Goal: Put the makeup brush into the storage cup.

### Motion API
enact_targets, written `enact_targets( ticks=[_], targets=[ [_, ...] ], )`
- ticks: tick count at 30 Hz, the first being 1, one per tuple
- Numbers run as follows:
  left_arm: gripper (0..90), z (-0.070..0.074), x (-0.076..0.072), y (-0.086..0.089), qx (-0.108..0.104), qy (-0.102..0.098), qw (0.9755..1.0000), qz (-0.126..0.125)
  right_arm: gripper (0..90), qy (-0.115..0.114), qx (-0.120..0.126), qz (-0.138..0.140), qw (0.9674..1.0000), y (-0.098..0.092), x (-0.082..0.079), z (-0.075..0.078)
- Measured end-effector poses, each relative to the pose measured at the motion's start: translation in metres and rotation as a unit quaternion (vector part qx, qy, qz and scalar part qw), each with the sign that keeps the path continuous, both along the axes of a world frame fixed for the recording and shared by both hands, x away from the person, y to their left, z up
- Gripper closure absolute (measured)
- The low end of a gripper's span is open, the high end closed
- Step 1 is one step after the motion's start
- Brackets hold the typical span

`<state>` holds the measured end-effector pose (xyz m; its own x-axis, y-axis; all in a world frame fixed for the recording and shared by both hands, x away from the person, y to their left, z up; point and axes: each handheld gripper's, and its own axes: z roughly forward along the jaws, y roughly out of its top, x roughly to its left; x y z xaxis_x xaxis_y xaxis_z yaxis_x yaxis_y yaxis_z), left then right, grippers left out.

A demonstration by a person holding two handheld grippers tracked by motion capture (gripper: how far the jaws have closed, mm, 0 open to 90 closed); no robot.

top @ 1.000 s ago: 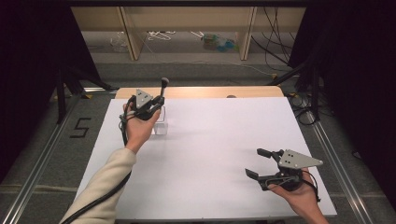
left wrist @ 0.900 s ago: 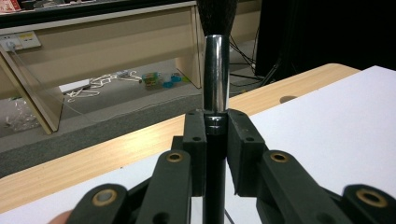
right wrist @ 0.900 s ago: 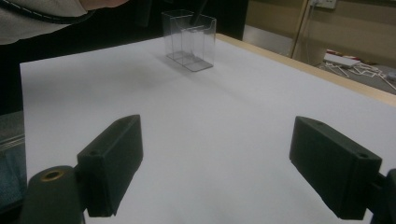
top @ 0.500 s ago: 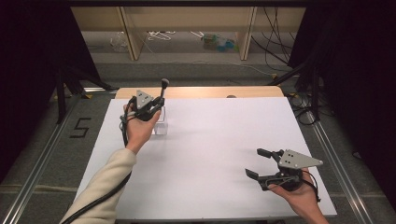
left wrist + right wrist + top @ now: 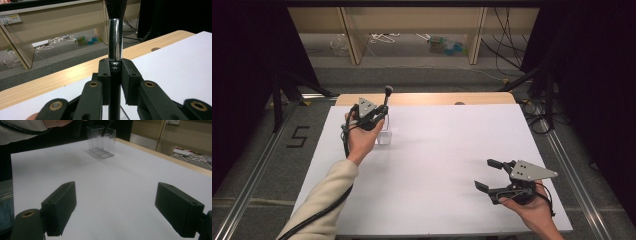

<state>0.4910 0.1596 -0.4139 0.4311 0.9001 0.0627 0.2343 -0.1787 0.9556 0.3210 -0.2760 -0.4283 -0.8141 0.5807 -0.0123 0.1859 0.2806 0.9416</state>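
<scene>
My left gripper (image 5: 382, 114) is shut on a makeup brush (image 5: 387, 100) and holds it upright at the far left of the white table (image 5: 452, 150). The left gripper view shows the pads (image 5: 127, 75) of my left gripper (image 5: 115, 68) clamped on the brush (image 5: 115, 37) just below its silver ferrule, with dark bristles at the top. The black handle's lower end reaches into a clear plastic holder (image 5: 383, 136). In the right gripper view that holder (image 5: 101, 141) stands far off with the handle tip (image 5: 106, 128) inside it. My right gripper (image 5: 486, 174) rests open near the front right, with nothing between the pads (image 5: 61, 207) of the gripper (image 5: 116, 207).
A wooden strip (image 5: 437, 98) borders the table's far edge. Beyond it, a low shelf (image 5: 412, 25) stands over a floor with cables and small clutter (image 5: 444, 45). A person's sleeve (image 5: 319, 200) reaches in from the lower left.
</scene>
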Motion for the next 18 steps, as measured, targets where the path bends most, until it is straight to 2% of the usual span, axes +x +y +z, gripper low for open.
enact_targets(
  ticks=[14, 18],
  targets=[
    [78.3, -0.0029, 0.0009, 0.0018, -0.002, 0.005, 1.0000, 0.003, 18.2, 0.000, 0.000, -0.001, 1.0000, 0.0002, -0.0001, 0.0000],
    [78.4, -0.0034, 0.0008, 0.0029, 0.004, 0.005, 1.0000, 0.003, 18.3, 0.001, 0.000, -0.001, 1.0000, 0.0003, -0.0001, 0.0000]
  ],
)
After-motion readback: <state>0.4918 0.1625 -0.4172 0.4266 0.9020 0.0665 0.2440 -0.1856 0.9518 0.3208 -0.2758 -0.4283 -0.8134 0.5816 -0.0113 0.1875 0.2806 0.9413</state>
